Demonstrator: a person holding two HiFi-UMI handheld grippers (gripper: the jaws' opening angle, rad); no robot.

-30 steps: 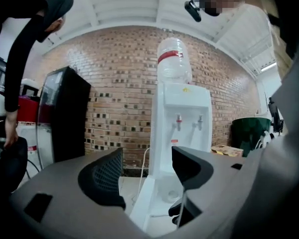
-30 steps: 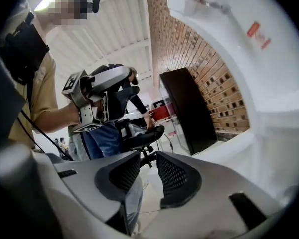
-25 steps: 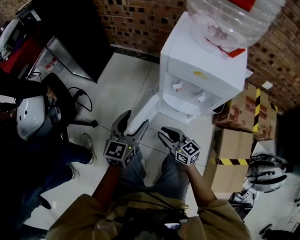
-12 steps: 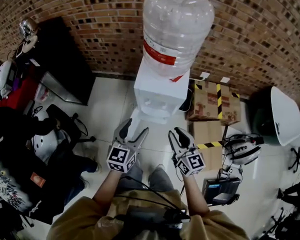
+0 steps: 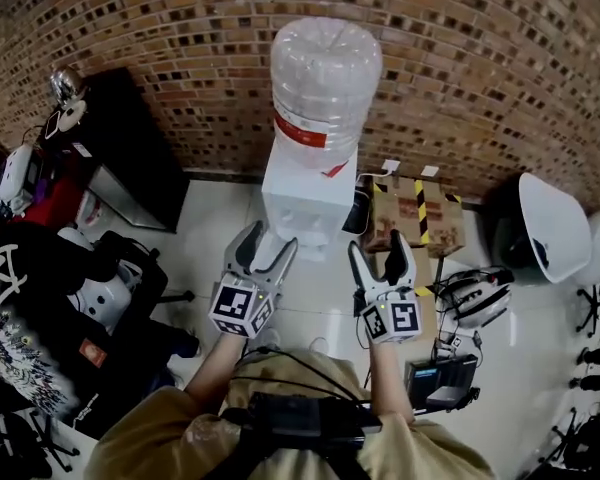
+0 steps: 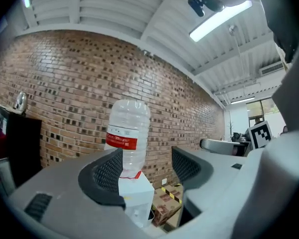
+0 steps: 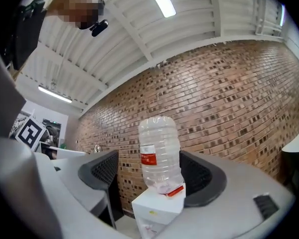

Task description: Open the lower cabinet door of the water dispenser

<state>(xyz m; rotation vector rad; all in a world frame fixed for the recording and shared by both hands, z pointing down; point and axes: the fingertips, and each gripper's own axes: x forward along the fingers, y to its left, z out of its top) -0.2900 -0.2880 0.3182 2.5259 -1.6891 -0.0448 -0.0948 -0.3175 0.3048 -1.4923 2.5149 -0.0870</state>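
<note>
The white water dispenser (image 5: 298,200) stands against the brick wall with a clear bottle (image 5: 323,93) on top. Its lower cabinet door is hidden behind my left gripper and the dispenser's own top. Both grippers are held level in front of it, well short of it. My left gripper (image 5: 264,252) is open and empty; its view shows the bottle (image 6: 127,133) and dispenser (image 6: 137,199) far beyond the jaws. The jaws of my right gripper (image 5: 382,258) are opening with nothing between them, and the dispenser (image 7: 157,209) is framed between its pads.
Cardboard boxes with yellow-black tape (image 5: 417,213) sit right of the dispenser. A black cabinet (image 5: 120,148) stands at the left, a white chair (image 5: 552,228) at the right. Helmets (image 5: 482,298) and gear lie on the floor; a person in a black shirt (image 5: 20,318) is at the left.
Both grippers have risen and the view has pulled back from the dispenser, which now looks smaller. The right gripper's jaws went from nearly together to wide apart.
</note>
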